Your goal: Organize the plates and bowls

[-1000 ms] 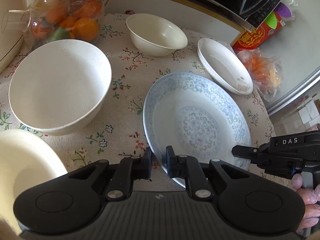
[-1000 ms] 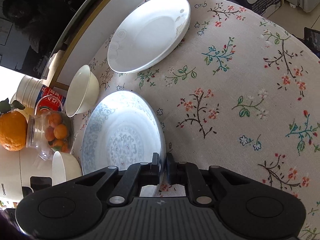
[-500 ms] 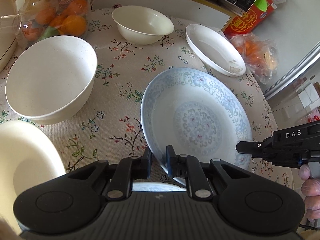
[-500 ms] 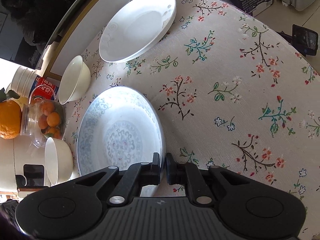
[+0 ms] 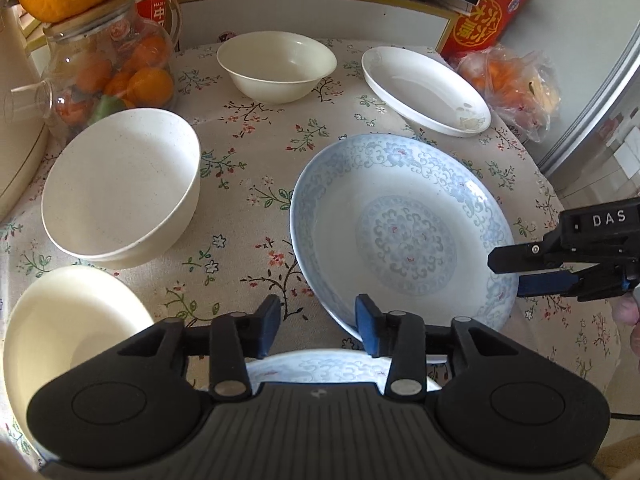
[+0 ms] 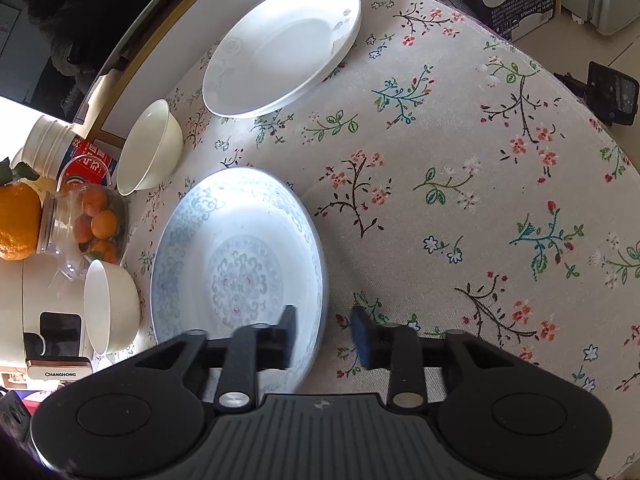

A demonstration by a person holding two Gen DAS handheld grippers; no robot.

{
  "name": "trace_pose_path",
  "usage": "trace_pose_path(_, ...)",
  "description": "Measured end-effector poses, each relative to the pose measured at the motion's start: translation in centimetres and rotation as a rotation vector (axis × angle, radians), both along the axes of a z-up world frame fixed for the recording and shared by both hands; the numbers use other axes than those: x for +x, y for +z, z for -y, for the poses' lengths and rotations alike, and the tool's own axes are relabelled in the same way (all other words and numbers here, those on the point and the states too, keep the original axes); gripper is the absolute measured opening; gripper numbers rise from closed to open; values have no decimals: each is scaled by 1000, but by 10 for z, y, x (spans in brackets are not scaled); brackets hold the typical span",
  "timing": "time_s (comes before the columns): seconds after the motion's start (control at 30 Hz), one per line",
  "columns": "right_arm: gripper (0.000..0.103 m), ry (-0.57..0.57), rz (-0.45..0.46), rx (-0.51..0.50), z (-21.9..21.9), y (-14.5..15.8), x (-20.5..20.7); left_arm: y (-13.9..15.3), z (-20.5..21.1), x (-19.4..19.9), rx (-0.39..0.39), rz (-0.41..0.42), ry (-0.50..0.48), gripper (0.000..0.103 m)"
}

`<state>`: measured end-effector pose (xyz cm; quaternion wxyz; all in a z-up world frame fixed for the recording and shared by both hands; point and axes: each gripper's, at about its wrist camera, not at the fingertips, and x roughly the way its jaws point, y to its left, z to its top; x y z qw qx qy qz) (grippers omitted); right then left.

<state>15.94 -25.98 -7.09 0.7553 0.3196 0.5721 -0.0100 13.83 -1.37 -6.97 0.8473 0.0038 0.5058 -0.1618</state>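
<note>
Left wrist view shows my left claw (image 5: 316, 326) opening, its blue pads either side of the near rim of the blue-patterned plate (image 5: 400, 232) with nothing pinched between them. My right claw (image 6: 325, 338) is opening too, straddling that plate's rim on the other side, one pad over the dish, the other over the floral cloth on the desk (image 6: 460, 168), neither pressing on it. I take it I had the wide plate by two opposite edges because it is too broad and shallow for one claw to carry level, and both let go together so it settles flat. Under my left claw a second blue-patterned plate (image 5: 320, 372) peeks out; whether the two touch I cannot tell. The white plate (image 5: 424, 90) sits beyond, the large white bowl (image 5: 120, 184) and the small white bowl (image 5: 276, 66) to the left, another bowl (image 5: 60, 336) nearest me, all unstacked
</note>
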Motion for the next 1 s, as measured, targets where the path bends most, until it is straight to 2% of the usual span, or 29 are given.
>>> trace_pose_path(0.03,56,10,7,-5,0,2,-1,2,-1,-3,6,9,-2,56)
trace_pose_path(0.07,57,24,14,-13,0,5,-2,5,-3,-7,10,19,-6,66)
trace_pose_path(0.27,75,94,33,-63,-7,13,-9,19,-17,-27,24,53,2,86)
trace_pose_path(0.33,82,121,46,-85,-12,16,-10,24,-24,-36,13,70,5,89)
trace_pose_path(0.4,83,152,60,-102,-18,19,-13,29,-29,-44,10,85,5,95)
trace_pose_path(0.53,85,214,81,-120,-29,24,-18,37,-41,-59,12,113,-4,95)
trace_pose_path(0.7,87,296,97,-127,-44,27,-25,37,-63,-72,-6,89,14,96)
trace_pose_path(0.83,87,337,94,-105,-54,26,-32,32,-78,-78,-25,25,47,95)
trace_pose_path(1.0,87,393,71,-82,-73,22,-38,20,-90,-77,-54,-55,84,87)
